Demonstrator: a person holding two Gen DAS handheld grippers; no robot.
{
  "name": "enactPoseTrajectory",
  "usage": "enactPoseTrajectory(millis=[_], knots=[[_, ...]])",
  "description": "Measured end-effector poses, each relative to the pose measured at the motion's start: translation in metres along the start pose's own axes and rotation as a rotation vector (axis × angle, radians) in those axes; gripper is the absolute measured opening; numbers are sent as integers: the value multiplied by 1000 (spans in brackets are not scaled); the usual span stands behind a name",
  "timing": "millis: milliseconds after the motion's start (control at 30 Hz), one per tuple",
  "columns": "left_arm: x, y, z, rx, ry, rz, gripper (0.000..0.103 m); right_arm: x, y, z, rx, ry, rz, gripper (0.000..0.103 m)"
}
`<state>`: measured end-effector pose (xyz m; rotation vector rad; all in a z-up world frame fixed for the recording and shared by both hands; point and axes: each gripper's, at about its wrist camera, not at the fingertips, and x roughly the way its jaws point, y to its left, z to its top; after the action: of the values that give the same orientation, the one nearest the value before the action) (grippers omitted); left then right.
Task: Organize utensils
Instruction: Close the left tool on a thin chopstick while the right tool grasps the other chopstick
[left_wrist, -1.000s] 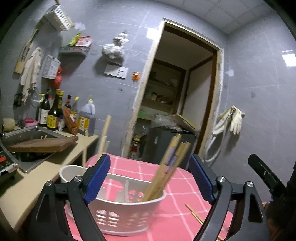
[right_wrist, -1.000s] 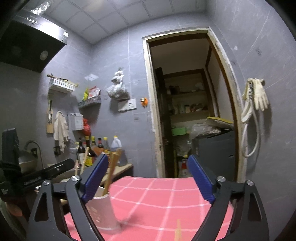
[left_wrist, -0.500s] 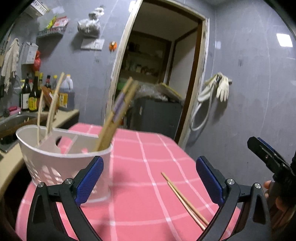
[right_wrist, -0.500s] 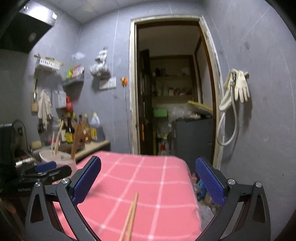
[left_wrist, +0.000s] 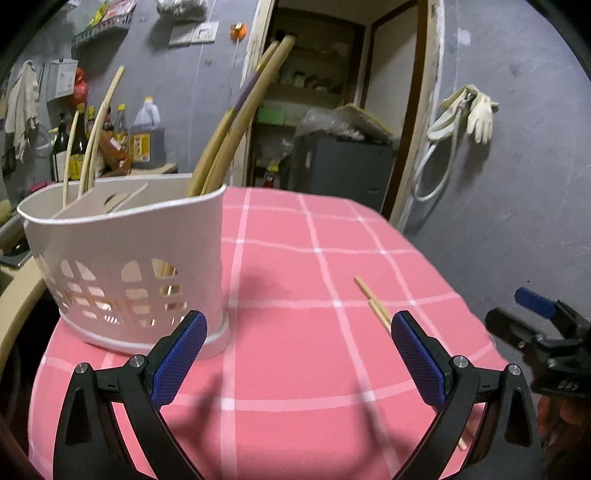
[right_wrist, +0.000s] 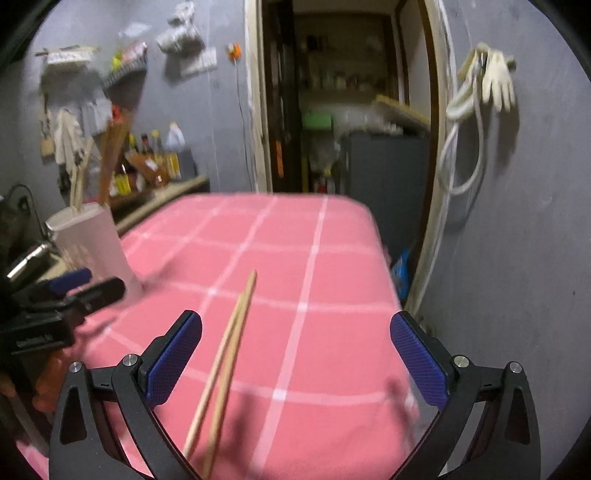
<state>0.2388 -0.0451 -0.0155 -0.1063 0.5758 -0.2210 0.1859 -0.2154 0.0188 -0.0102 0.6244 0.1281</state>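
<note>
A white perforated utensil basket (left_wrist: 140, 266) stands on the pink checked tablecloth (left_wrist: 295, 266) and holds several wooden chopsticks (left_wrist: 236, 122). It also shows at the left in the right wrist view (right_wrist: 92, 243). A loose pair of wooden chopsticks (right_wrist: 229, 354) lies on the cloth; in the left wrist view it (left_wrist: 373, 302) runs behind the right finger. My left gripper (left_wrist: 295, 354) is open and empty, just right of the basket. My right gripper (right_wrist: 295, 354) is open and empty, low over the loose pair, which lies nearer its left finger. Each gripper sees the other at its frame edge.
A counter with sauce bottles (left_wrist: 144, 136) and a sink is left of the table. An open doorway (left_wrist: 332, 92) with a dark cabinet is behind. The grey wall with hanging gloves (right_wrist: 495, 77) is close on the right, past the table edge (right_wrist: 384, 266).
Both grippers have swung right and tilted down toward the table. The basket has shifted left in both views, and the loose chopsticks now lie between the right gripper's fingers.
</note>
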Motion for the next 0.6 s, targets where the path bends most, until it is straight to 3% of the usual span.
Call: enactPoseTrajectory(millis=[467,600], knots=[[25,14,-4,-36,165,9,98,54,16,-12,-96,271,105,63],[28,13,-4,-27,193,-5,98,62,22,-12,-129,305,113,60]])
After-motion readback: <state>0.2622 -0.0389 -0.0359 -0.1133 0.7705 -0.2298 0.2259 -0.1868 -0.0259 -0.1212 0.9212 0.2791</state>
